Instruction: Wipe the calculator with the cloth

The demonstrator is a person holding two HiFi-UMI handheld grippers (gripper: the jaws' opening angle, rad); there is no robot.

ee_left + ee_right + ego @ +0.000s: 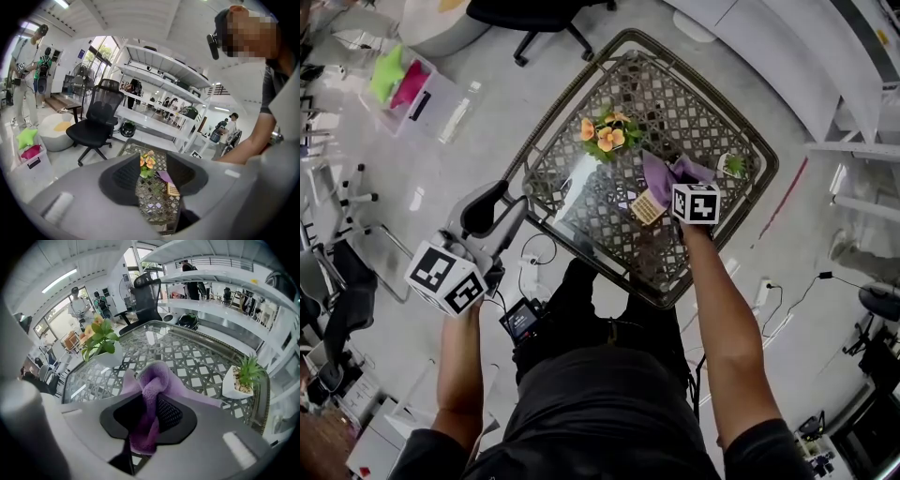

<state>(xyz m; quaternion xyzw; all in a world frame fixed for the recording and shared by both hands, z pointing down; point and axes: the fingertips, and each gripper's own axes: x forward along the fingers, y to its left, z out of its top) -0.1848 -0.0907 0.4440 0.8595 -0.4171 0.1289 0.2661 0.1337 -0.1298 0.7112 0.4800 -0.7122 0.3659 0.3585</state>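
- Left gripper [508, 197]: held low at the left, tilted gently downward, jaws parted and empty.
- Left forearm [461, 366]: bare, kept close to the body.
- Right gripper [149, 408]: pitched steeply downward, jaws clamped shut on the cloth [151, 378].
- Right forearm [727, 319]: bare, stretched well forward, reaching farther out than the left.

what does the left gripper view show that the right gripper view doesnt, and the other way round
Only the left gripper view: the calculator lying on the table, and the person's arm at the right.
Only the right gripper view: the small green plant in its white pot, and, close up, the right gripper shut on the purple cloth.
Both: the cloth, the orange flowers, the lattice table and the black office chair.
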